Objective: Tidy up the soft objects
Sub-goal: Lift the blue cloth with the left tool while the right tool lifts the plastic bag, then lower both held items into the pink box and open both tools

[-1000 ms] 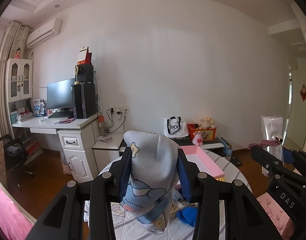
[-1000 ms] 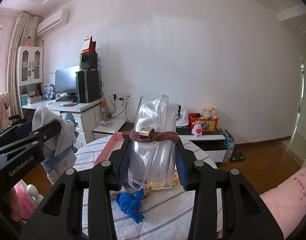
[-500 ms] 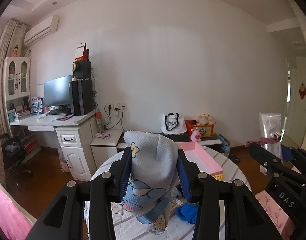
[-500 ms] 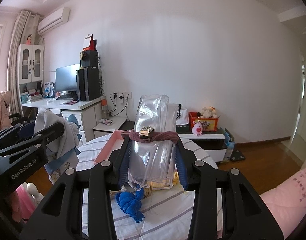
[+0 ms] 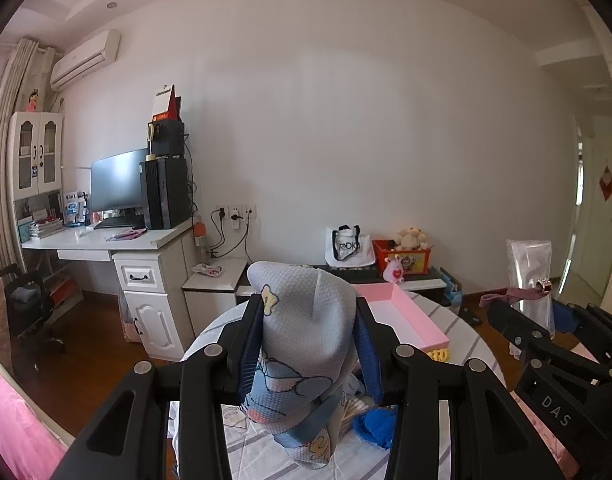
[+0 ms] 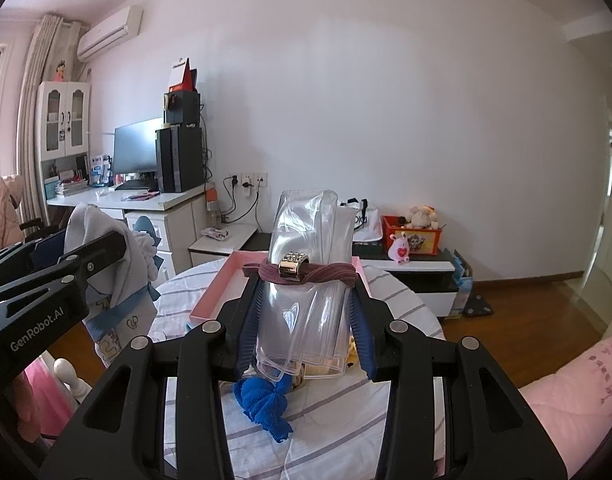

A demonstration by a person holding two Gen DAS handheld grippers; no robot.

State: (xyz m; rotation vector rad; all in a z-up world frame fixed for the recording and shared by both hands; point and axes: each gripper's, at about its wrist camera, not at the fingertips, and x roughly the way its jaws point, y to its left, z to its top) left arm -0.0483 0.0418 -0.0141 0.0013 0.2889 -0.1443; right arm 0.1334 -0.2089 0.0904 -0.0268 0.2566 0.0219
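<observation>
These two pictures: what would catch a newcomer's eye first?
Probably the two black tongs held up over a round striped table. The left tongs clamp a grey-blue cartoon cloth; the right tongs clamp a clear plastic bag with a maroon hair tie draped across it. Behind them lies a pink tray.

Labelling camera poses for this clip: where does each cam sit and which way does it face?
Left wrist: on the left gripper, facing the far wall; its fingers clamp a grey cloth; the right gripper shows at right.
Right wrist: on the right gripper, same heading; its fingers clamp a clear bag; the left gripper shows at left.
Shared: pink tray, blue cloth, round table.
</observation>
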